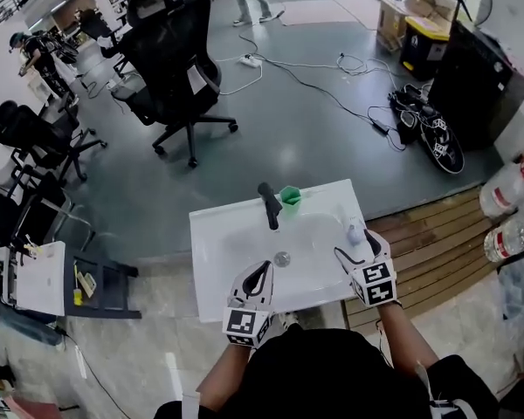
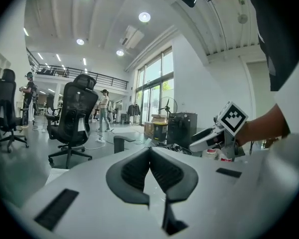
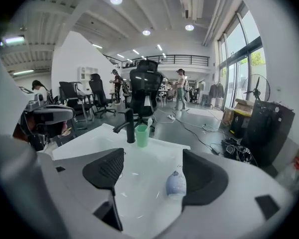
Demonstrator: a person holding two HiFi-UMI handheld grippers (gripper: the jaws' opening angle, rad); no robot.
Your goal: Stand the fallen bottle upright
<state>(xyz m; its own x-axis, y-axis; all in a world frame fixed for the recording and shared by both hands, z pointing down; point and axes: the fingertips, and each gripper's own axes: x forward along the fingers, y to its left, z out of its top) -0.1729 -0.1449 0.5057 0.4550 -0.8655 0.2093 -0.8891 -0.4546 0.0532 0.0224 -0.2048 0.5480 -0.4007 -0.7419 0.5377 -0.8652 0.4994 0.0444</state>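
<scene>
Leaning over the white sink [image 1: 211,234], the person holds both grippers low along its near edge. The black faucet [image 1: 268,204] rises at the back of the basin, and it is the easiest thing to place the rest by. A green cup [image 1: 290,197] stands upright just to the right of the faucet, almost against it. The drain [image 1: 282,258] sits in the bowl straight in front of the faucet, toward the person.

The bottle [image 1: 355,230] lies on its side on the sink's flat ledge, off to the right of the faucet and nearer the person than the cup. The right gripper [image 1: 360,250] is just behind the bottle, its jaws spread wide. In the right gripper view the bottle [image 3: 176,183] lies in that gap with its pale rounded end toward the camera. It is close to the jaw farther from the faucet [image 3: 127,126], and whether they touch I cannot tell.

The left gripper [image 1: 260,273] is in front of the faucet, past the drain, at the sink's near edge. Its jaws are pressed together, pad against pad. A black office chair [image 1: 170,55] stands well behind the faucet on the grey floor.
</scene>
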